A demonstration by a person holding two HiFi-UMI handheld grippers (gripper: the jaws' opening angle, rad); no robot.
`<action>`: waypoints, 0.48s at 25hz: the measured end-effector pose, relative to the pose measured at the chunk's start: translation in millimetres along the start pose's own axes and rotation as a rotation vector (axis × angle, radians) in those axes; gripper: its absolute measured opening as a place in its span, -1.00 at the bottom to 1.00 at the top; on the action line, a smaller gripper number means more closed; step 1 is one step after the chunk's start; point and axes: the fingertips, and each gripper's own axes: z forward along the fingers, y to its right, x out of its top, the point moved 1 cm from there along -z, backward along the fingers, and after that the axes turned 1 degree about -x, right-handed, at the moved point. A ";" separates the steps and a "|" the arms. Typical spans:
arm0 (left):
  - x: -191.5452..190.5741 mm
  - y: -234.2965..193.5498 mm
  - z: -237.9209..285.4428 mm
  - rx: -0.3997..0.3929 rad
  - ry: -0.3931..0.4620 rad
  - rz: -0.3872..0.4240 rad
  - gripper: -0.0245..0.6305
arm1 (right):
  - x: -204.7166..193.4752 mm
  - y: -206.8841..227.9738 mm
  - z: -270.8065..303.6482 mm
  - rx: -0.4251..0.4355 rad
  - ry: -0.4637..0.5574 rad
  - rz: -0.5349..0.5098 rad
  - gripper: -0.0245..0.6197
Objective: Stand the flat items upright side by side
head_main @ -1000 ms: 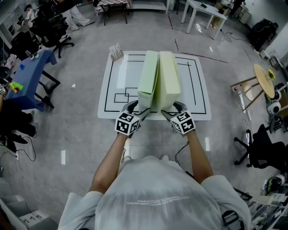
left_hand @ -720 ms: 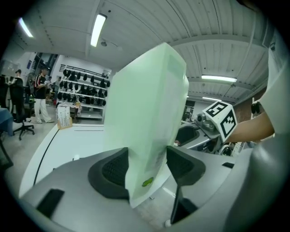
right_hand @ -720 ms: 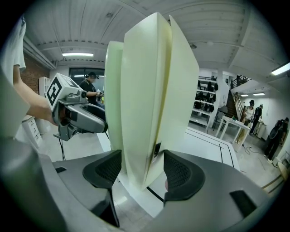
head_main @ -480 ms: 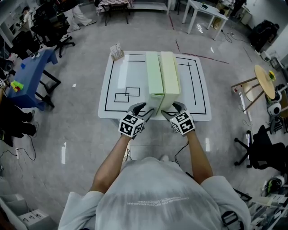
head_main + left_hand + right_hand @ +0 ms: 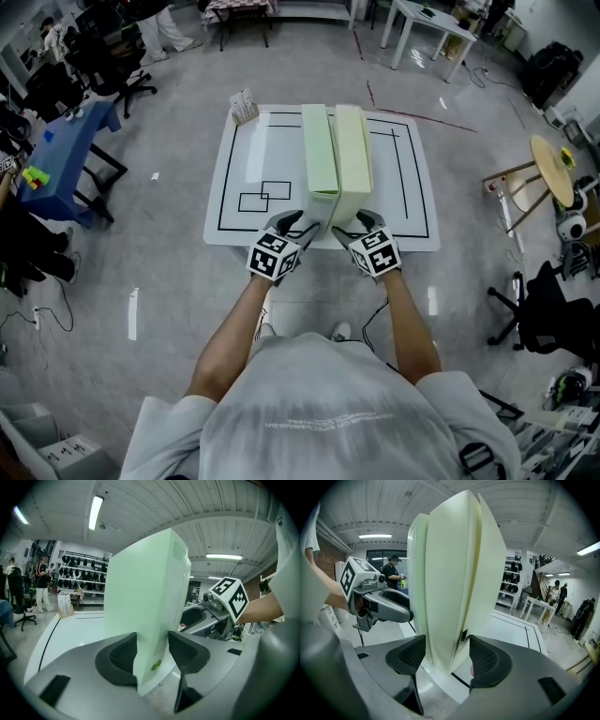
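Note:
Two flat folders stand upright side by side on the white table (image 5: 239, 159): a pale green one (image 5: 319, 150) on the left and a cream one (image 5: 352, 150) touching it on the right. My left gripper (image 5: 302, 225) holds the green folder (image 5: 145, 602) at its near end. Its jaws have just been closing, and the folder is between the pads. My right gripper (image 5: 345, 227) is shut on the near end of the cream folder (image 5: 450, 573), whose flaps splay wider toward the top. In the left gripper view the right gripper (image 5: 220, 606) shows beside the folder.
A small card holder (image 5: 243, 107) stands at the table's far left corner. Black lines mark rectangles on the tabletop. On the floor, a blue table (image 5: 66, 159) is at the left, a wooden stool (image 5: 548, 169) and office chairs at the right.
The green folder leaned left a second ago and now stands straight against the cream one. My left gripper shifted right with it and its jaws narrowed. The right gripper stayed put.

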 end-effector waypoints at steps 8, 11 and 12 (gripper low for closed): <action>-0.6 -14.7 -31.4 0.012 0.029 -0.112 -0.24 | 15.8 16.6 -45.7 -0.025 0.086 0.090 0.05; 3.8 -31.3 -53.4 0.058 0.041 -0.105 -0.27 | 26.1 35.0 -74.6 -0.054 0.147 0.145 0.05; 8.0 -39.4 -61.5 0.085 0.046 -0.103 -0.37 | 30.6 43.9 -83.9 -0.075 0.169 0.168 0.00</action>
